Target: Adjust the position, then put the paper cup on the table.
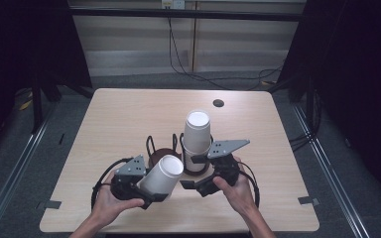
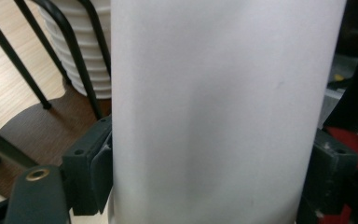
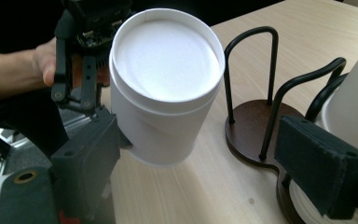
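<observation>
The left gripper (image 1: pixel 146 191) has its jaws clenched on a single white paper cup (image 1: pixel 161 174), with the pads pressing on the cup's wall from both sides, as the left gripper view shows. The cup is held tilted, its closed bottom pointing up and toward the wire cup holder (image 1: pixel 155 148), and it hangs just in front of this holder, above the bench (image 1: pixel 119 114).

The holder has two round wooden bases with black wire loops. On the base at the right side stands a stack of white cups (image 1: pixel 197 136), upside down. The base at the left side, nearest to the held cup, looks free.

The right gripper (image 1: pixel 198 171) stands just beside the stack. Its jaws are released and wide apart, with one pad close to the stack's wall, but I cannot say for sure whether it touches.

I judge that one cup is already separated and lifted. What is left is to bring it over the free base and set it down inside the wire loops.
</observation>
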`<act>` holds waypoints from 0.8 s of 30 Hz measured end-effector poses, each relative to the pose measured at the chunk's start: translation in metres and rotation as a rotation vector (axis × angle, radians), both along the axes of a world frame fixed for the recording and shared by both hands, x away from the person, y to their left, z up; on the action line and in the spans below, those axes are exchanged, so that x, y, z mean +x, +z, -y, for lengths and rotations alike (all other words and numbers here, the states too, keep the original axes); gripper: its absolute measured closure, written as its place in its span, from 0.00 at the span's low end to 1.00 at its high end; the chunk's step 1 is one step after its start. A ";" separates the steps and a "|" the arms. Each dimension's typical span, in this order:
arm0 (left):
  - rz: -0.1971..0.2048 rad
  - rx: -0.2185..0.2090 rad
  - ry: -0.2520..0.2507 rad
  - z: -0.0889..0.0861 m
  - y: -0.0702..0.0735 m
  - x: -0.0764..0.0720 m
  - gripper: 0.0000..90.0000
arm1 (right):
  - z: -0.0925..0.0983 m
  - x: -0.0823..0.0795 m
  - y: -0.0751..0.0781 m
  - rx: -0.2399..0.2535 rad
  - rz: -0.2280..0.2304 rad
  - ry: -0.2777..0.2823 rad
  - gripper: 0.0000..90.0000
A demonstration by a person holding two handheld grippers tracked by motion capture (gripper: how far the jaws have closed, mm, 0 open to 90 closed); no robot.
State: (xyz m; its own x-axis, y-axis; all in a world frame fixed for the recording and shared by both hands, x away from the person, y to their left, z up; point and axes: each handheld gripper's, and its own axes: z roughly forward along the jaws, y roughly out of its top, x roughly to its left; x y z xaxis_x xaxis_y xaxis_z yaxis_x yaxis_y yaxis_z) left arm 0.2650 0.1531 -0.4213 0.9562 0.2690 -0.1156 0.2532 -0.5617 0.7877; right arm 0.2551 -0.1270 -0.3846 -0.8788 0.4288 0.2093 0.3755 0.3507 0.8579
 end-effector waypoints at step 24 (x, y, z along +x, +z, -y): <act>-0.017 0.212 -0.053 0.005 0.001 0.002 0.21 | -0.011 0.005 -0.014 -0.175 0.014 0.174 0.16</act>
